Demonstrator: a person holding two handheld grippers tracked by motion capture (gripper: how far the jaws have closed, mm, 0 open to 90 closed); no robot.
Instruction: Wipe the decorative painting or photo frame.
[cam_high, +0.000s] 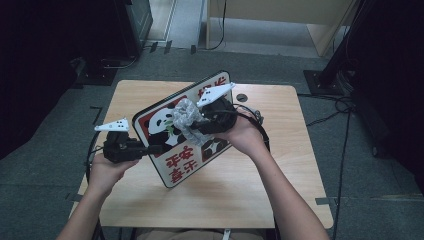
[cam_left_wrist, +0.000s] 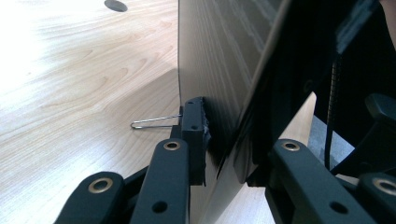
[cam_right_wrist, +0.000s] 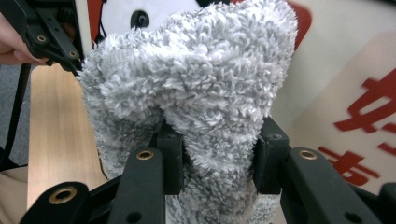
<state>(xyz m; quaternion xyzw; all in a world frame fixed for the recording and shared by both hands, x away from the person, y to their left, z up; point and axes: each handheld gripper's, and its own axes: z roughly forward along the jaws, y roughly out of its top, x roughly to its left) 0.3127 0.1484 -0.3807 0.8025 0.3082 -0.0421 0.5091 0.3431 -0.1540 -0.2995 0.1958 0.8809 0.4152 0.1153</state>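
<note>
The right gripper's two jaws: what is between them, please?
A fluffy grey cloth is clamped between the jaws of the right gripper, as the right gripper view shows. In the high view it lies against the panda sign board.

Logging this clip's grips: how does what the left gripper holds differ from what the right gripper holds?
The left gripper clamps the thin edge of a rigid, flat panda sign, tilted up off the table. The right gripper pinches a soft, fluffy grey cloth, bunched between its jaws and set against the sign's face. The sign is printed in red, black and white; the cloth is plain grey. Both are firmly gripped, above the same table.
</note>
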